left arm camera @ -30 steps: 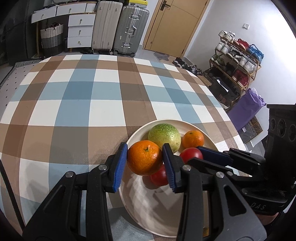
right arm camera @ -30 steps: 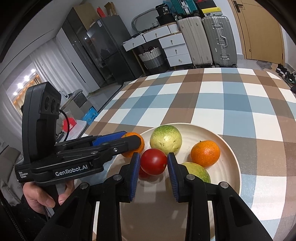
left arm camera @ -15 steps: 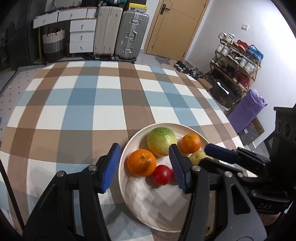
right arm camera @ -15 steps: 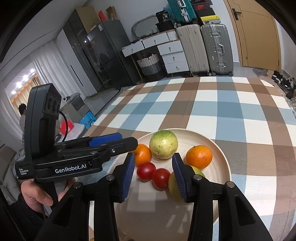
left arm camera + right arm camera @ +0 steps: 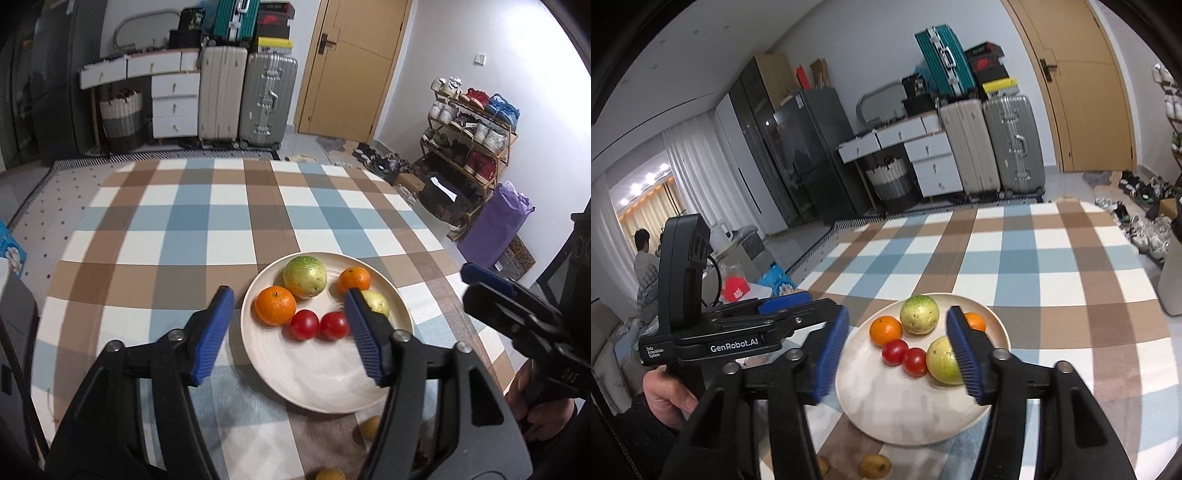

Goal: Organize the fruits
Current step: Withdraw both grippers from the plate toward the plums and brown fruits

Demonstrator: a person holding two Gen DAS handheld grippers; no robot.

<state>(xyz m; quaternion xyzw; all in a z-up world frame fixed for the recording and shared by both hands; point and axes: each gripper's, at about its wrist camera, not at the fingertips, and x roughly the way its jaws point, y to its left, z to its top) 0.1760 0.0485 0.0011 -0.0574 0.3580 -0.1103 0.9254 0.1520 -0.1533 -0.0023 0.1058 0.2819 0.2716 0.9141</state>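
Note:
A cream plate [image 5: 314, 373] [image 5: 905, 410] sits on the checked tablecloth. It holds a large orange [image 5: 275, 305], a small orange [image 5: 354, 279], two green-yellow fruits [image 5: 305, 277] [image 5: 942, 360] and two red tomatoes [image 5: 304, 324] [image 5: 914, 361]. My left gripper [image 5: 287, 293] hangs above and behind the plate's left part; its jaws are opening and hold nothing. My right gripper [image 5: 899, 314] hangs over the plate's near side, its jaws also opening with nothing gripped. Its right finger hides part of a green-yellow fruit and the small orange.
Two small yellowish fruits [image 5: 370, 427] [image 5: 874, 466] lie on the cloth in front of the plate. Beyond the table stand suitcases [image 5: 266, 99], white drawers [image 5: 173, 107], a shoe rack [image 5: 469, 125] and a purple bag [image 5: 495, 225]. A person [image 5: 644, 266] sits far off at the left.
The left gripper let go of the large orange and the right one let go of a tomato. Both drew back and up with jaws widening, and the fruits stayed on the plate.

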